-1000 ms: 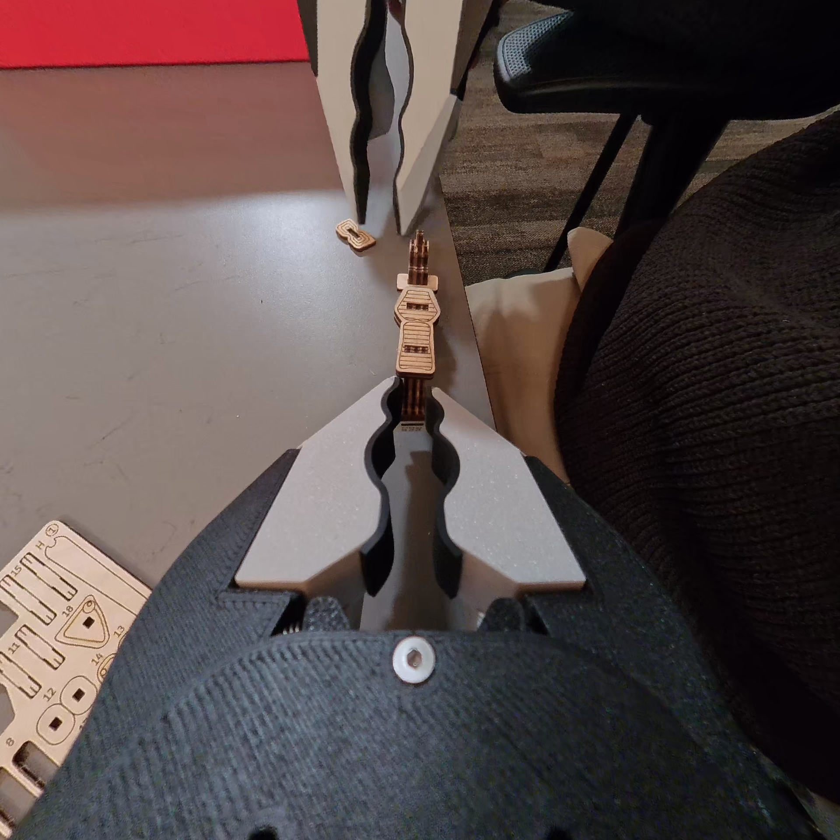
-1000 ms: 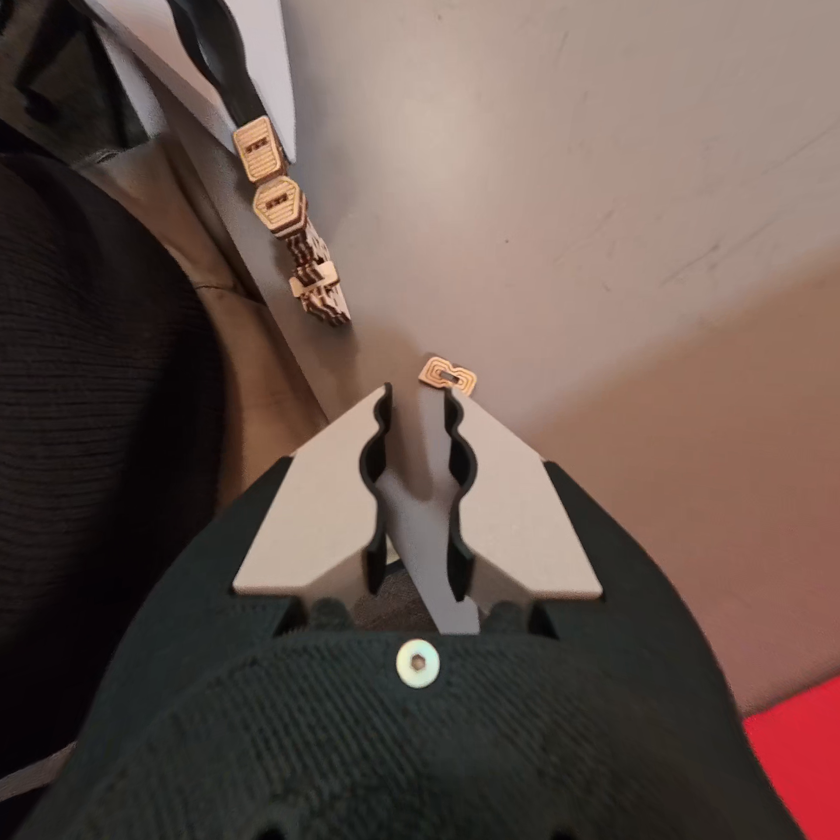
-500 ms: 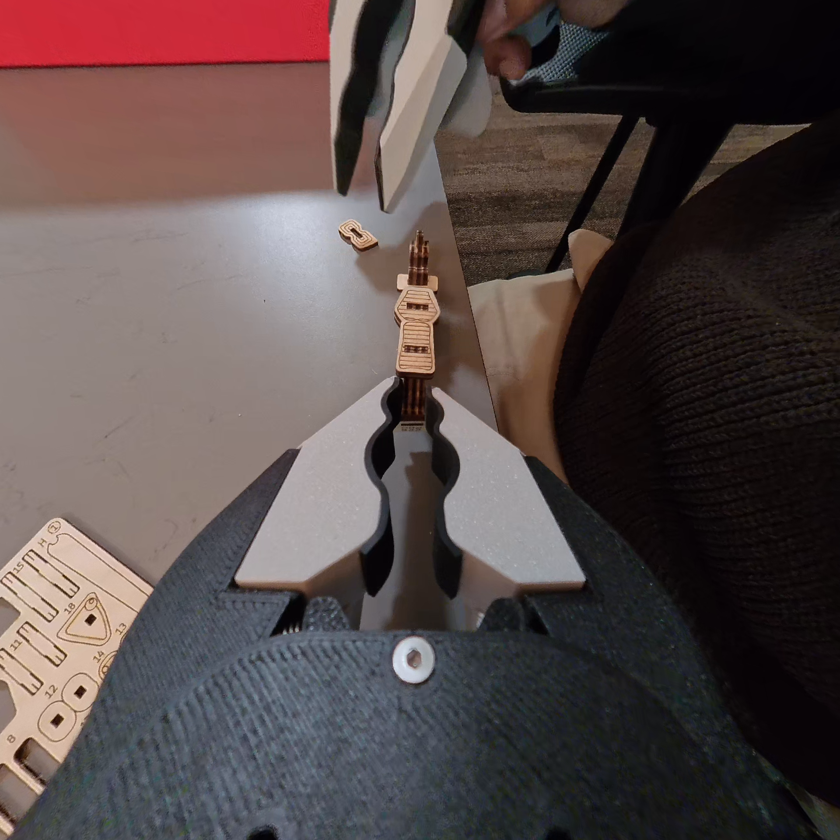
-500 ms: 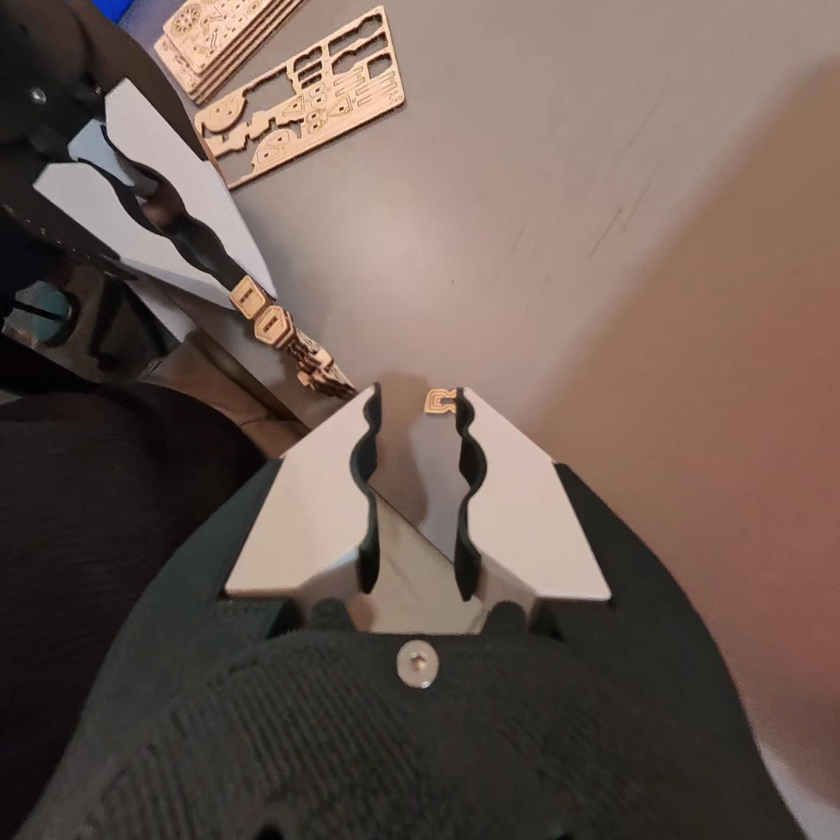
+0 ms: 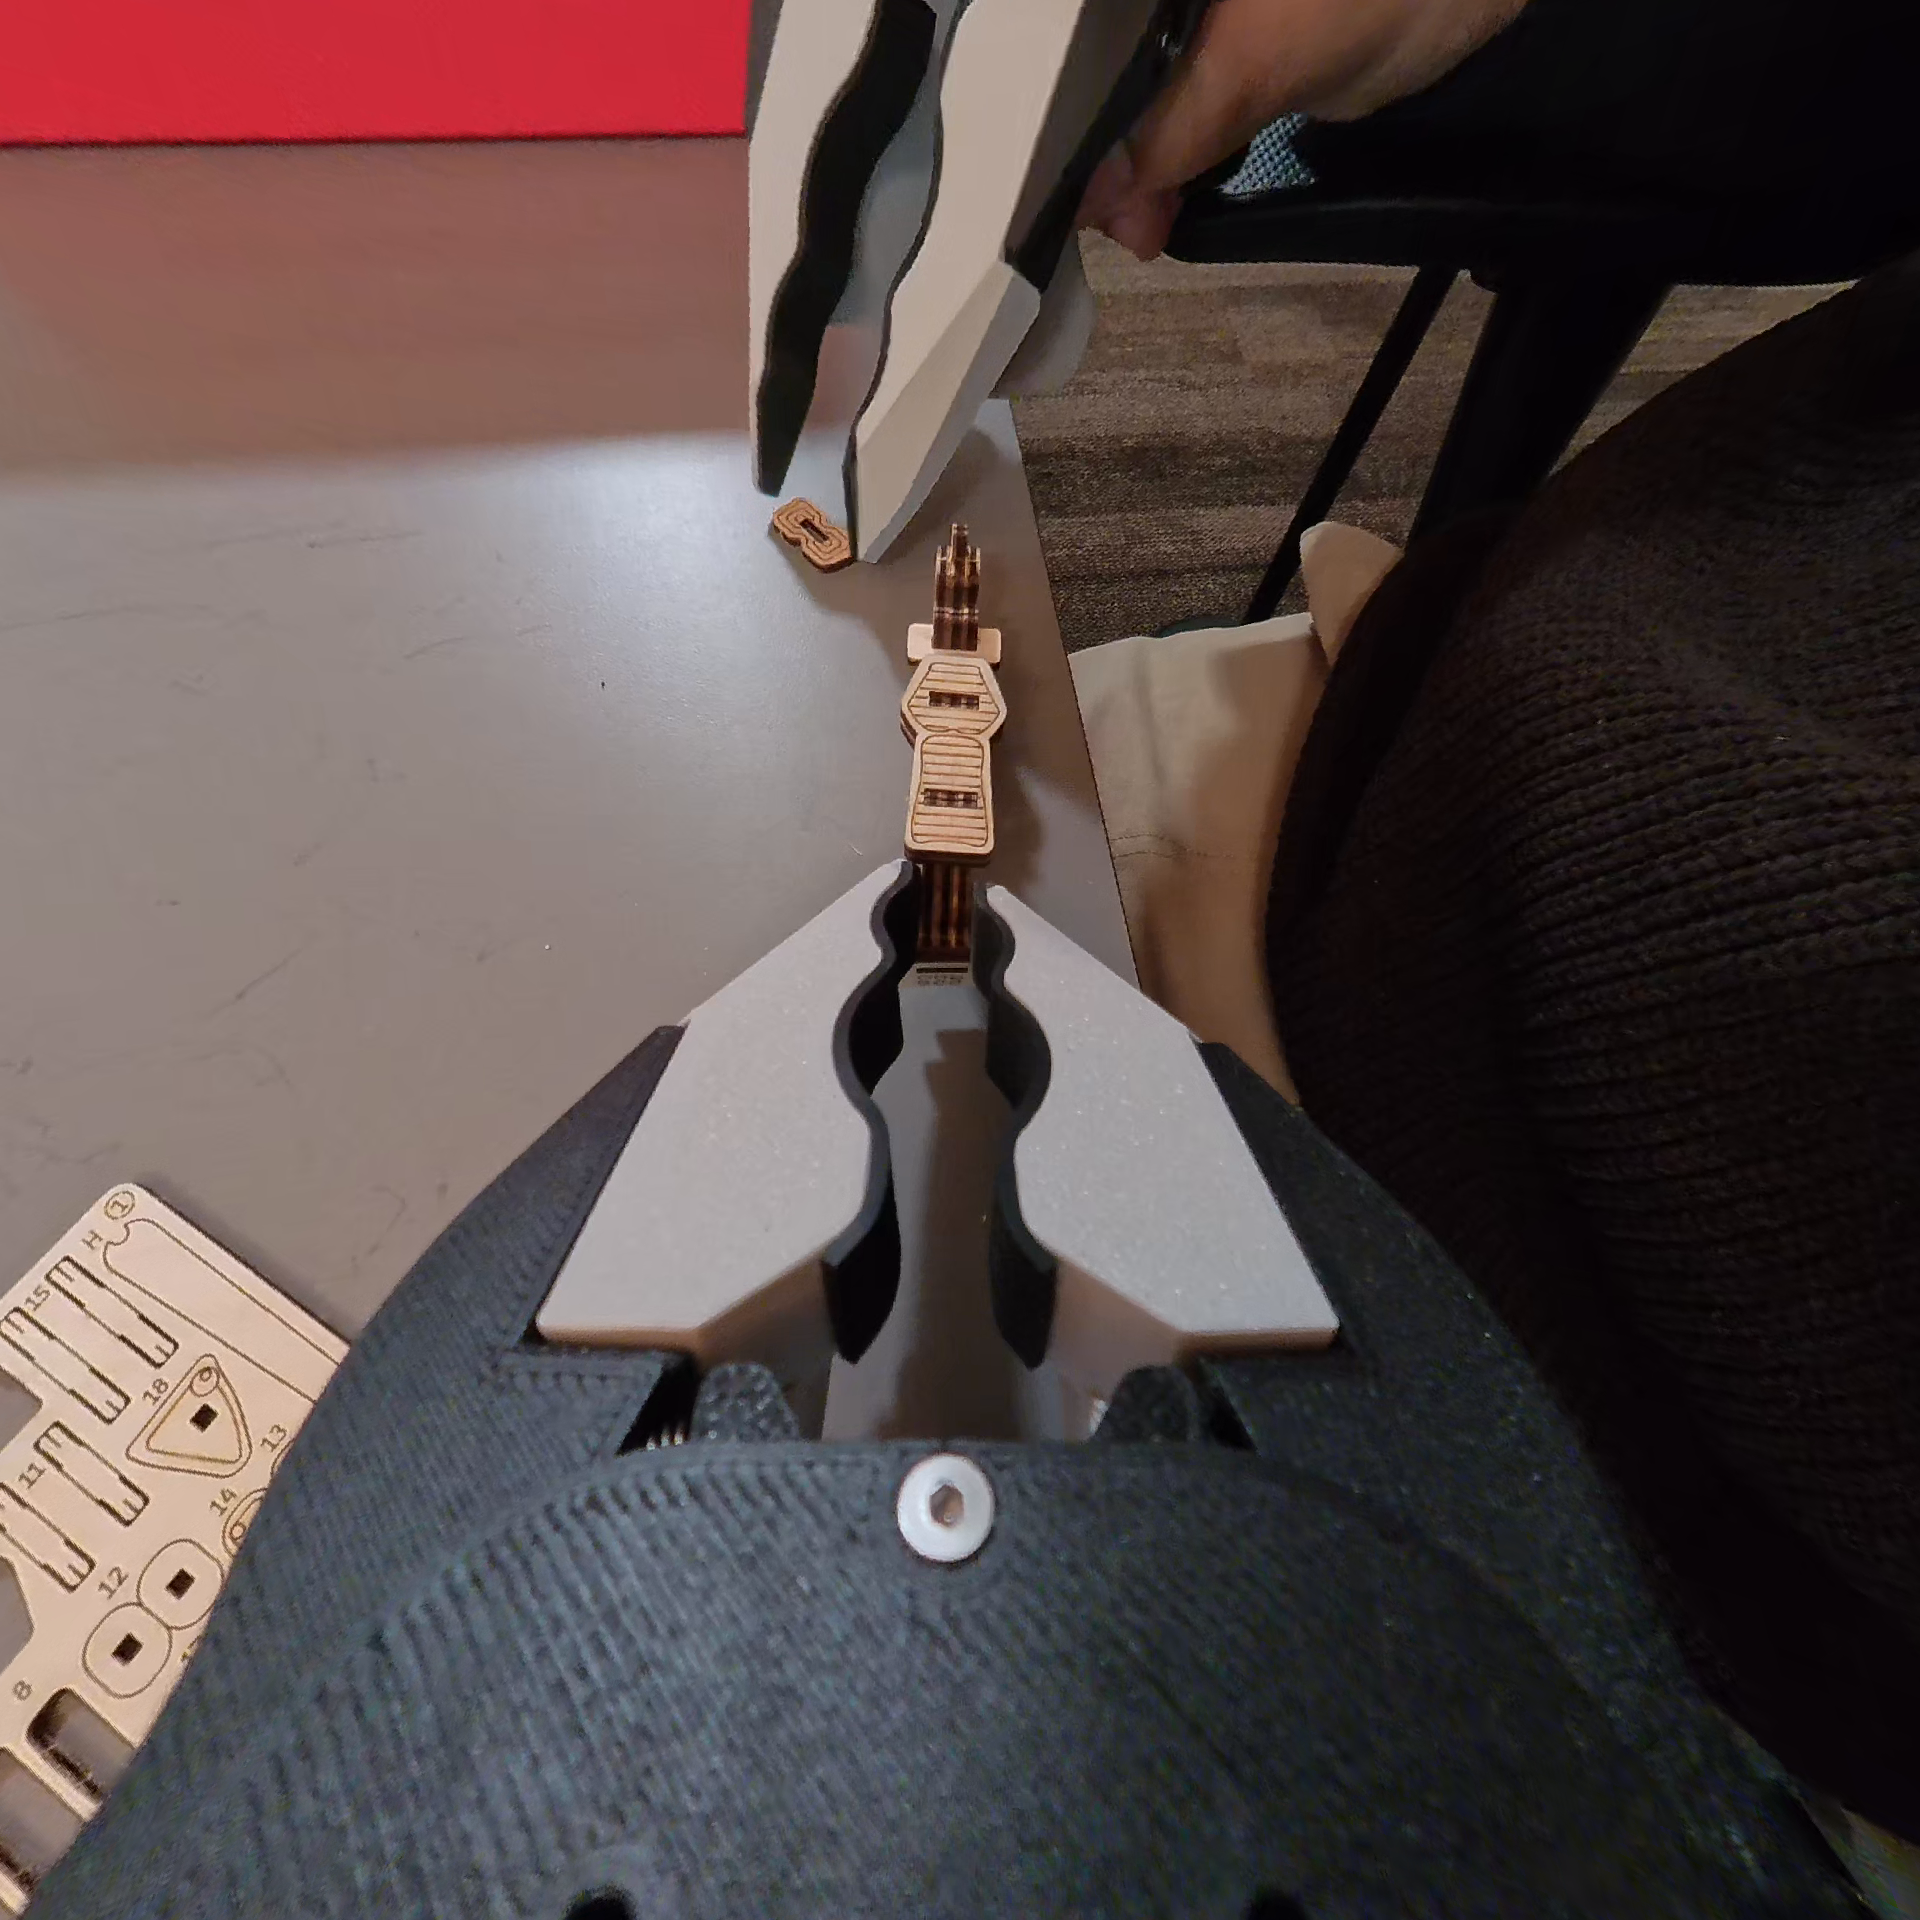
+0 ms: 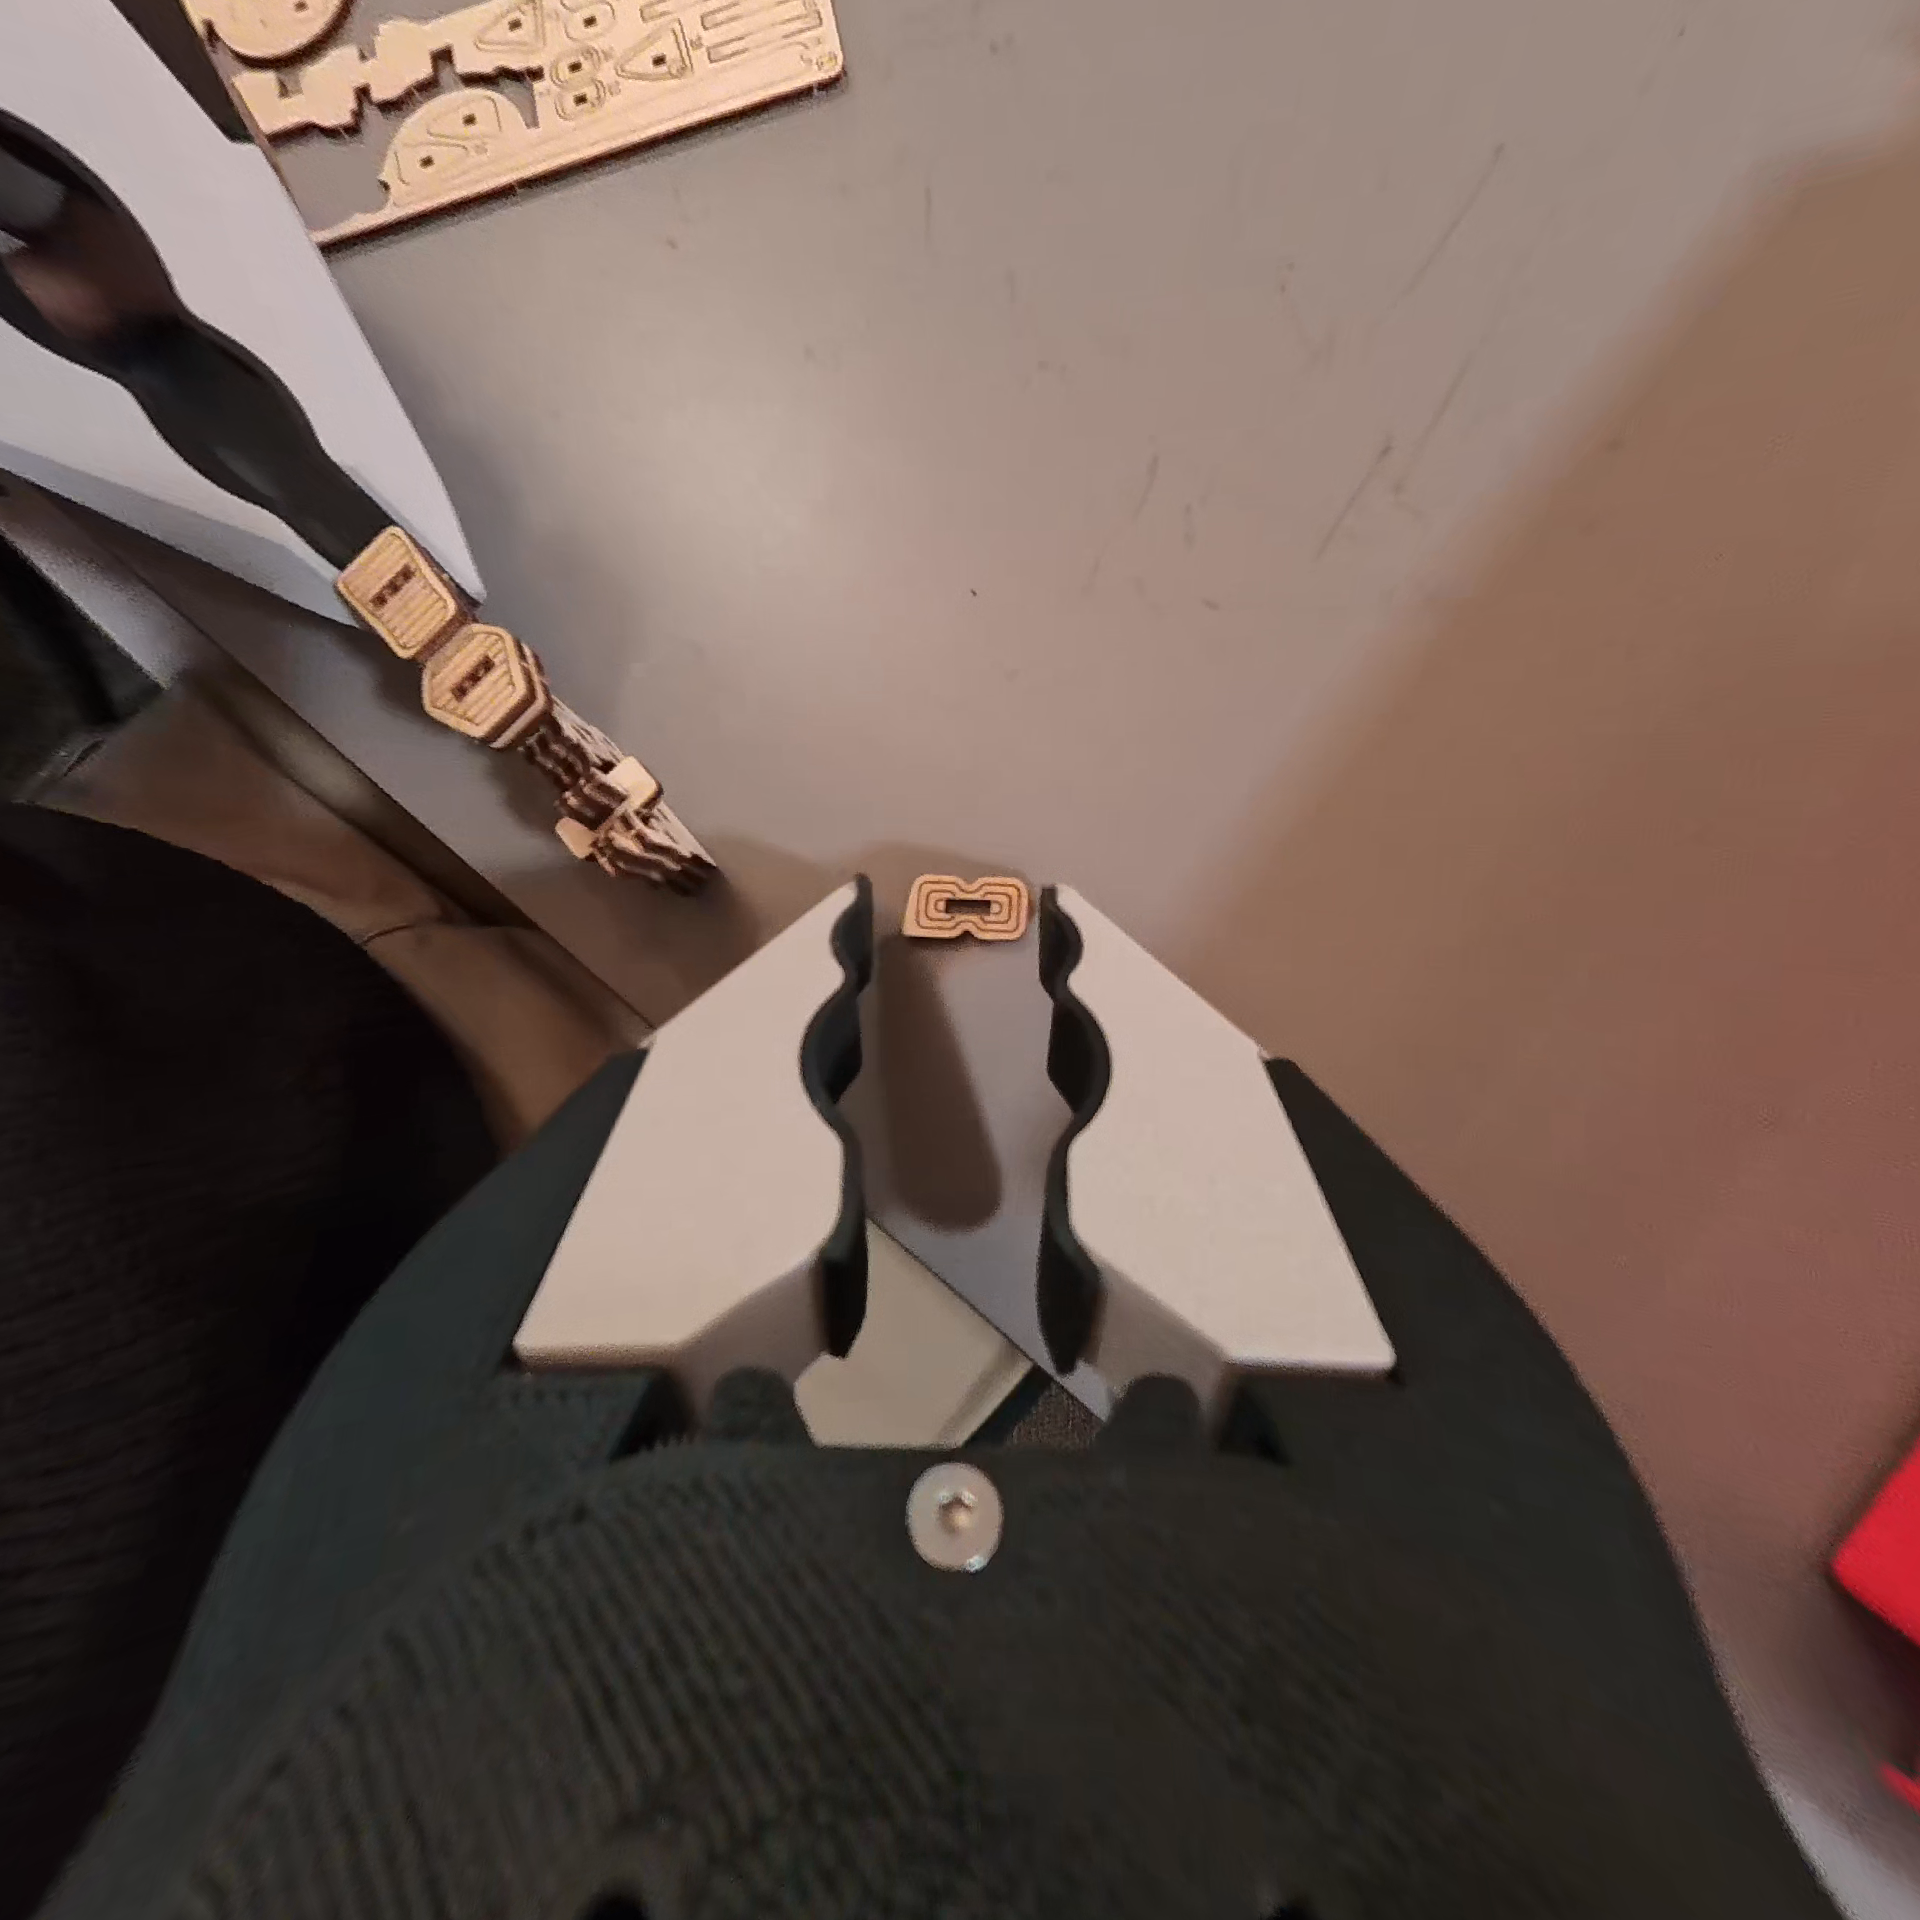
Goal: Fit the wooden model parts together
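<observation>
Jaws of left gripper [image 5: 945,914] clenched on layered wooden assembly [image 5: 948,769], jutting toward 12 o'clock near table edge [image 5: 1049,582]. Right gripper [image 6: 951,904] jaws spread, straddling small slotted piece [image 6: 966,909] flat on table. Risk: thin flat piece skids or flips as jaws close; slips over nearby edge.

A grey table [image 5: 312,779] is filling the view, a red mat [image 5: 364,62] lying far left, a black chair [image 5: 1507,239] standing far right.

Grey table [image 5: 312,779]: small wooden piece [image 6: 966,910], punched part sheet [image 5: 114,1423] lying flat.
</observation>
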A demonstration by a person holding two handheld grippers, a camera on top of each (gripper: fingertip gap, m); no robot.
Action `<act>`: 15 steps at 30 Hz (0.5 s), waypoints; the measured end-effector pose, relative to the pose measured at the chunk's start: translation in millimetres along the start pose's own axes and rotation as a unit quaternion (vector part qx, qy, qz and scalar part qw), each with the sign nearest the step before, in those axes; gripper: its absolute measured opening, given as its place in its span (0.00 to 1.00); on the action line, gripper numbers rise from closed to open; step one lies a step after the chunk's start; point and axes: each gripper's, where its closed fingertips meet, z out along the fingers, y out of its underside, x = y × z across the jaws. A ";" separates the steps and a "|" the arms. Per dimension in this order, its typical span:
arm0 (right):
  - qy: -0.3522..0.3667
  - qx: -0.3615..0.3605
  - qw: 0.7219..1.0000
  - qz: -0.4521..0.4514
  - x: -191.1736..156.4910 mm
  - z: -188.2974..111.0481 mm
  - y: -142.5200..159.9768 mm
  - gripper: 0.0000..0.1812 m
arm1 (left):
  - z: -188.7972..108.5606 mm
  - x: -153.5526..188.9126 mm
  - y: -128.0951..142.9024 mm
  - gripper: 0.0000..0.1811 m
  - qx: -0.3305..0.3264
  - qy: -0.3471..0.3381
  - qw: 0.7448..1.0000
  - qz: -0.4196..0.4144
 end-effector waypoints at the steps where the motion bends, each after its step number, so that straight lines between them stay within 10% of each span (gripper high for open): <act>1: 0.006 -0.004 1.000 0.001 1.1 0.8 1.4 0.17 | 0.0 0.0 0.0 0.04 0.000 0.000 1.000 0.000; 15: 0.023 0.042 0.996 -0.071 -9.2 -15.7 -21.6 0.03 | 0.3 0.7 0.4 0.04 -0.001 -0.001 1.000 0.004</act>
